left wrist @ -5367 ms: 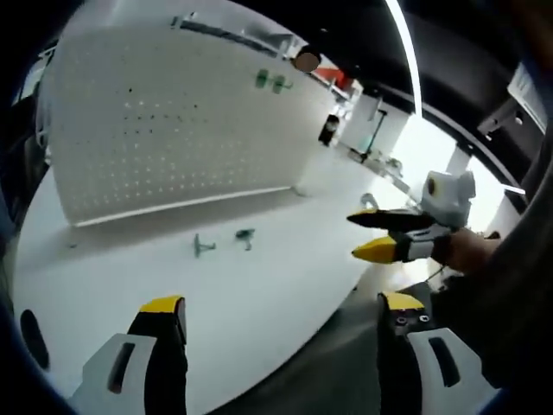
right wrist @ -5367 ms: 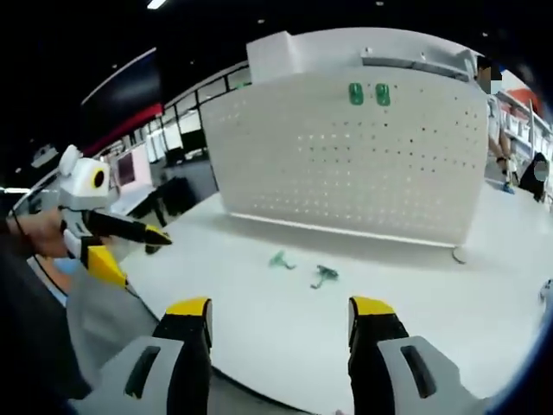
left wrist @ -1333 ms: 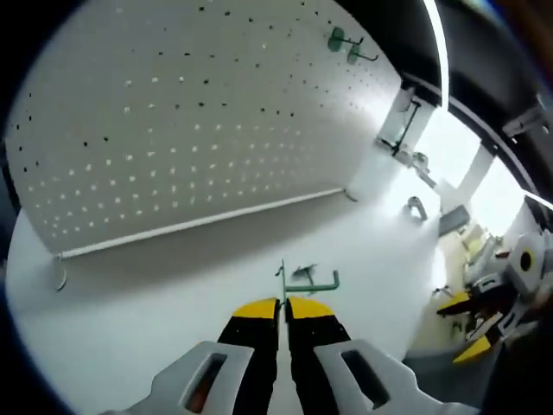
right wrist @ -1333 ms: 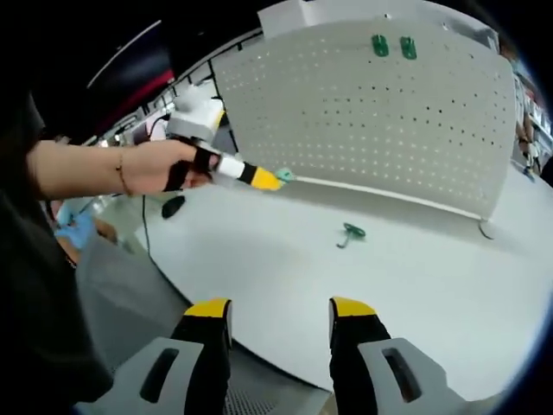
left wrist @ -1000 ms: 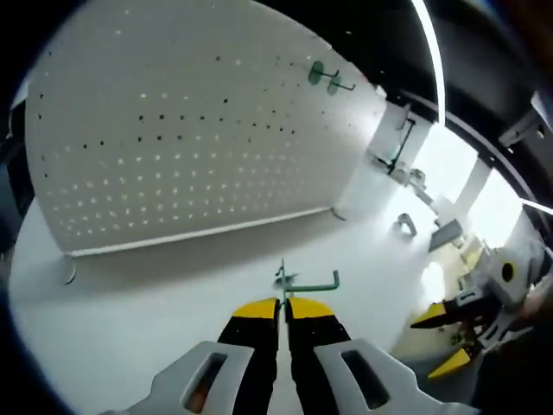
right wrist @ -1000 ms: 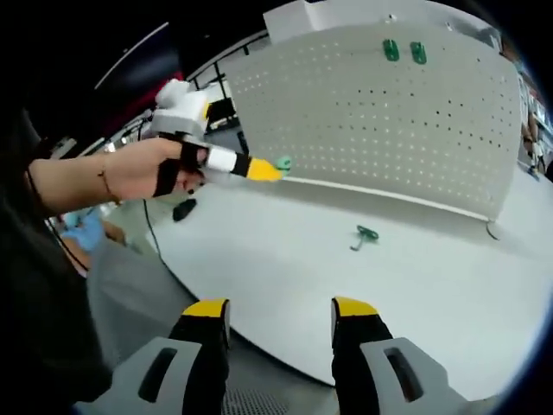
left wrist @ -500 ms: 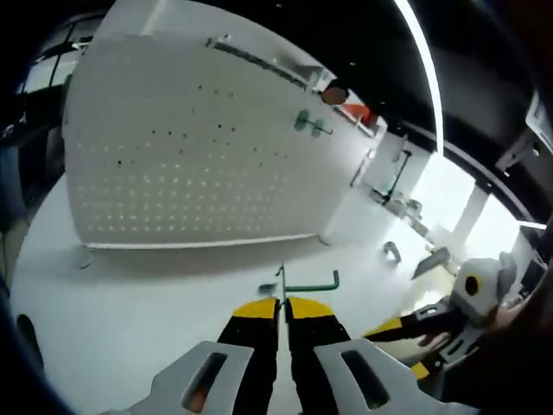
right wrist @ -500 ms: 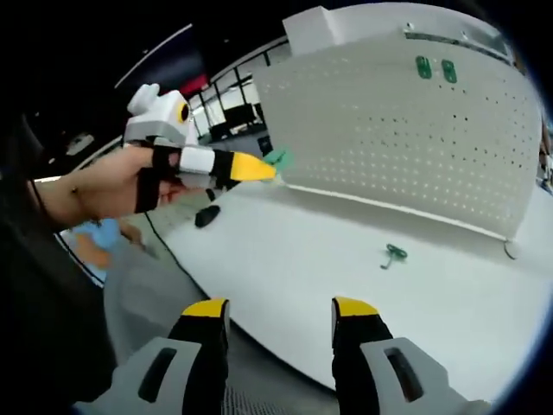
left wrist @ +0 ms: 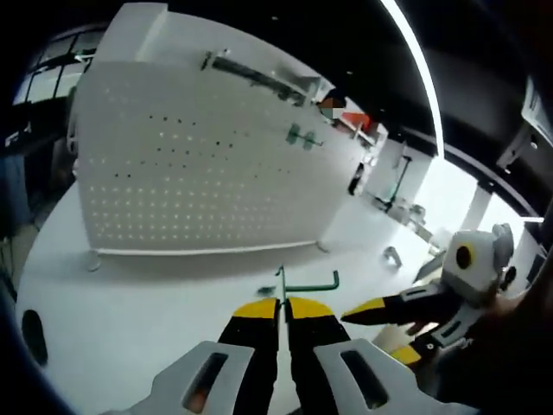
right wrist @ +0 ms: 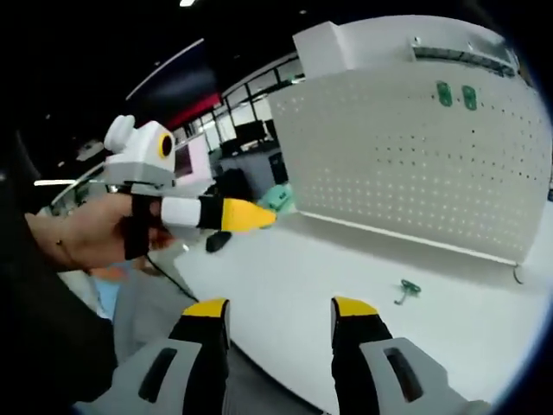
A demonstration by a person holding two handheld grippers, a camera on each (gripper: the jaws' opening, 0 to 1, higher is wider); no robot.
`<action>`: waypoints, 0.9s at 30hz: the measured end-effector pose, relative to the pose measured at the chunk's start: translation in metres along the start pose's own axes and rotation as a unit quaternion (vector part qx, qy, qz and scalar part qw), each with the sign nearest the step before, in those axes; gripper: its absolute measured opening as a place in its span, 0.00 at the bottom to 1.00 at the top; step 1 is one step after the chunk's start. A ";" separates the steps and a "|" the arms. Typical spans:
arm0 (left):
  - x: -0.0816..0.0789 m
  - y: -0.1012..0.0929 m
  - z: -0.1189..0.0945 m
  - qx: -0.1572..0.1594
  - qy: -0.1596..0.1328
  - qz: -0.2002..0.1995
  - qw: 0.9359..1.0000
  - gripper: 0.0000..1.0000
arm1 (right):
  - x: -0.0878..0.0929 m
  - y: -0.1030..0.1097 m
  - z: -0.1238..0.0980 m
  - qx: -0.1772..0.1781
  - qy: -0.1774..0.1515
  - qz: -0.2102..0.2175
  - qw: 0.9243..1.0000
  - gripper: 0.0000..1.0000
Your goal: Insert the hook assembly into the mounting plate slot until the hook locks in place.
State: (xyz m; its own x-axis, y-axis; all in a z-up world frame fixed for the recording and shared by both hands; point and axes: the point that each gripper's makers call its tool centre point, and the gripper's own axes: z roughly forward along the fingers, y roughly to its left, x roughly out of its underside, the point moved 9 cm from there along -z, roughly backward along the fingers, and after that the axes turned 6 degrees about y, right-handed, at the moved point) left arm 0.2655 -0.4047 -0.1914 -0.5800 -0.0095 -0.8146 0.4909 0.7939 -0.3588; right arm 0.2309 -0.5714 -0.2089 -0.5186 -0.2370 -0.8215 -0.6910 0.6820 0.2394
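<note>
Your left gripper (left wrist: 282,304) has its two yellow-tipped jaws pressed together on a green hook assembly (left wrist: 298,283). In the left gripper view the hook rises straight out of the seam between the jaw tips as a short upright stem, then bends into a thin arm running off to the right with a small turn at its end. It is lifted clear of the white table (left wrist: 147,294).

Beyond it stands the mounting plate (left wrist: 181,173), a large white perforated board upright on the table, well apart from the held hook. Two green hooks (left wrist: 300,137) already hang near its top edge.

In the same view your right gripper (left wrist: 378,330) comes in from the right, beside the held hook and not touching it, its yellow tips spread with nothing between them.

In the right gripper view, your right gripper's (right wrist: 281,309) jaws rise from the bottom, parted and empty, hovering near the table's (right wrist: 285,277) near edge. Your left hand (right wrist: 91,229) reaches in from the left, and the left gripper (right wrist: 251,213) in it points toward the mounting plate (right wrist: 406,156) with its tips closed on the hook assembly (right wrist: 277,198), which shows as a small green shape at the tip. A second green hook (right wrist: 406,290) lies loose on the table, near the foot of the plate. The two hung hooks (right wrist: 455,95) sit high on the board.
</note>
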 end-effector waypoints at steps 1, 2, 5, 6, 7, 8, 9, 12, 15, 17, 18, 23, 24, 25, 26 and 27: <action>0.000 0.000 0.000 0.002 0.000 0.001 1.000 0.02 | -0.003 0.000 0.000 -0.002 -0.005 0.002 1.000 0.46; 0.000 0.000 0.000 0.005 0.002 0.000 1.000 0.02 | -0.008 0.001 0.001 -0.003 -0.011 0.005 1.000 0.46; 0.001 0.001 -0.001 0.006 0.001 -0.002 1.000 0.02 | -0.019 0.001 0.001 -0.008 -0.030 0.012 0.999 0.41; 0.001 0.002 -0.002 0.003 -0.002 -0.002 1.000 0.02 | -0.023 0.002 0.002 -0.009 -0.037 0.013 0.999 0.40; 0.000 0.002 -0.003 0.003 -0.003 -0.002 1.000 0.02 | -0.026 0.002 0.002 -0.011 -0.041 0.016 0.999 0.40; 0.000 0.002 -0.004 0.001 -0.005 -0.004 1.000 0.02 | -0.029 0.002 0.002 -0.014 -0.045 0.023 0.999 0.40; -0.001 0.001 -0.005 0.002 -0.008 -0.004 1.000 0.02 | -0.030 0.002 0.003 -0.018 -0.049 0.029 0.998 0.39; -0.001 -0.002 -0.005 0.008 -0.013 0.001 1.000 0.02 | -0.035 0.004 0.005 -0.033 -0.069 0.055 0.996 0.39; 0.000 -0.007 -0.005 0.016 -0.017 0.008 1.000 0.02 | -0.040 0.003 0.005 -0.043 -0.084 0.084 0.992 0.38; 0.000 -0.012 -0.005 0.024 -0.021 0.019 0.999 0.02 | -0.044 0.002 0.004 -0.044 -0.090 0.092 0.991 0.37; 0.001 -0.013 -0.005 0.027 -0.023 0.021 0.999 0.02 | -0.045 0.001 0.004 -0.044 -0.093 0.095 0.990 0.35; -0.002 -0.017 -0.007 0.039 -0.036 0.024 0.998 0.02 | -0.049 -0.002 0.000 -0.040 -0.101 0.106 0.988 0.29; -0.002 -0.019 -0.007 0.044 -0.039 0.023 0.998 0.02 | -0.049 -0.002 -0.001 -0.048 -0.103 0.121 0.986 0.27; -0.003 -0.019 -0.007 0.044 -0.042 0.025 0.998 0.02 | -0.050 -0.001 -0.002 -0.052 -0.105 0.129 0.985 0.26; -0.003 -0.020 -0.007 0.047 -0.044 0.027 0.998 0.02 | -0.051 -0.001 -0.002 -0.056 -0.110 0.138 0.983 0.25; -0.003 -0.021 -0.007 0.048 -0.045 0.027 0.997 0.02 | -0.051 -0.001 -0.002 -0.056 -0.111 0.141 0.982 0.24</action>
State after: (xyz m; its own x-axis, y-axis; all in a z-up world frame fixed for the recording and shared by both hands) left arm 0.2523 -0.4167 -0.1780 -0.4918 -0.0266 -0.8703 0.5827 0.7327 -0.3516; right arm 0.2573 -0.5616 -0.1661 -0.5839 0.1149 -0.8037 -0.5935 0.6151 0.5191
